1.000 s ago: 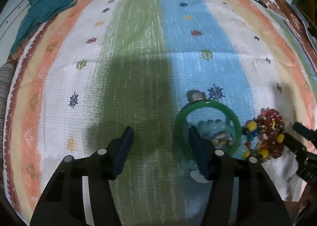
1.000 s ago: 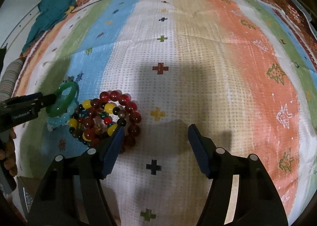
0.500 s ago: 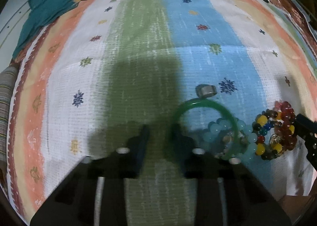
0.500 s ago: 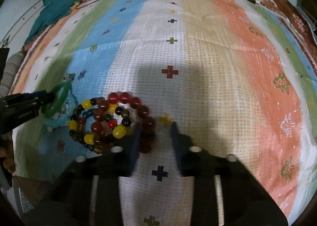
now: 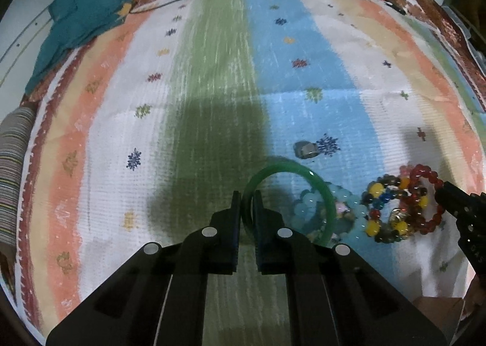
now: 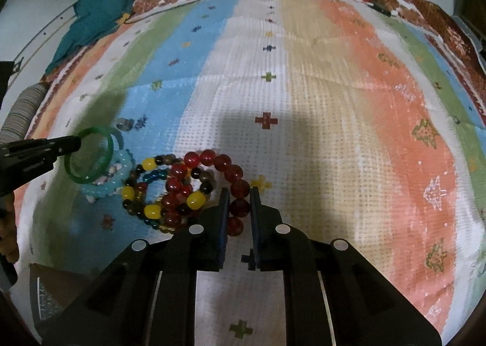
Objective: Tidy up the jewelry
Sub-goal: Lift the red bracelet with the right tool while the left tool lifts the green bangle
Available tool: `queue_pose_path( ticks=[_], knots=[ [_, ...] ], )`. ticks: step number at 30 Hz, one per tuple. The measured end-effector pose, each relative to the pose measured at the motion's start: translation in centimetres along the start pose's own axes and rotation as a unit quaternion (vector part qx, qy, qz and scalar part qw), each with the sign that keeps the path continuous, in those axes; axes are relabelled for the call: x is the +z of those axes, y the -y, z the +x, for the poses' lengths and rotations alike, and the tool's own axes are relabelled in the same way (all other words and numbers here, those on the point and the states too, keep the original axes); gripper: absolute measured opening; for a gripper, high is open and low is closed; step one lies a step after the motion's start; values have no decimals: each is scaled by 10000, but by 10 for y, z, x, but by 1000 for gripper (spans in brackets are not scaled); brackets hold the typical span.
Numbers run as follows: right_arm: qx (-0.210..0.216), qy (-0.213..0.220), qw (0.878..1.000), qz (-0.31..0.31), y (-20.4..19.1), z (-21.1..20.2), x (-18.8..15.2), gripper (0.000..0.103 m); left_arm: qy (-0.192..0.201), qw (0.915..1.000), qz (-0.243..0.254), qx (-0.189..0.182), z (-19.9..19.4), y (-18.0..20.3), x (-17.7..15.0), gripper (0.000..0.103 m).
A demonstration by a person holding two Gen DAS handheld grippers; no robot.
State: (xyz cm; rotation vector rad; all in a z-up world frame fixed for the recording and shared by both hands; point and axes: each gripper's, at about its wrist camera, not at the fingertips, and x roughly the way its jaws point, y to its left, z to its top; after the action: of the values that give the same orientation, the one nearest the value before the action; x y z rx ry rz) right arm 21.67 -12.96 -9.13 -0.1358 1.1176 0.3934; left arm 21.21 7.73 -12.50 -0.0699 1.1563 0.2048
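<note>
Green bangle (image 5: 306, 177) sits at the left end of the jewelry cluster on the striped cloth (image 5: 212, 88), tilted up on edge, its near-left rim clamped between the pads of the left claw (image 5: 247, 198). A second ago that claw stood wide open, one finger inside the ring and one outside; now the jaws are fully closed on the rim and the bangle looks raised off the cloth.

Pale blue bead bracelet (image 5: 349, 212) lies under and just right of the bangle. Mixed yellow, blue and dark bead strands (image 5: 376, 209) lie next right, touching the red bead bracelet (image 6: 234, 173).

Right claw (image 6: 238, 197) was open a second ago, astride the near-right edge of the pile; now it is pinched on the red bead bracelet, one large bead showing between the pads.

Small silver ring (image 5: 306, 148) lies alone on the blue stripe, just beyond the bangle; it has not moved.

Left view only: bangle rim inside the jaws, and the tip of the right claw entering from the right edge against the red beads.

Right view only: the red bead between the right pads, the left claw side-on holding the bangle's far-left rim, and fingers (image 6: 7, 224) of a hand at the left edge.

Teal cloth (image 5: 79, 18) is bunched at the far left corner in both views.
</note>
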Motion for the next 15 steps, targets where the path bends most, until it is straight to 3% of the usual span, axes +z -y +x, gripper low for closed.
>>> queue_pose_path(
  ticks=[9, 15],
  knots=[
    [-85, 282, 9996, 15, -3, -21, 1, 14, 175, 9995, 259, 79, -19, 10, -7, 7],
    [-158, 536, 9984, -73, -8, -41, -1, 14, 472, 9987, 157, -90, -44, 17, -8, 8]
  ],
)
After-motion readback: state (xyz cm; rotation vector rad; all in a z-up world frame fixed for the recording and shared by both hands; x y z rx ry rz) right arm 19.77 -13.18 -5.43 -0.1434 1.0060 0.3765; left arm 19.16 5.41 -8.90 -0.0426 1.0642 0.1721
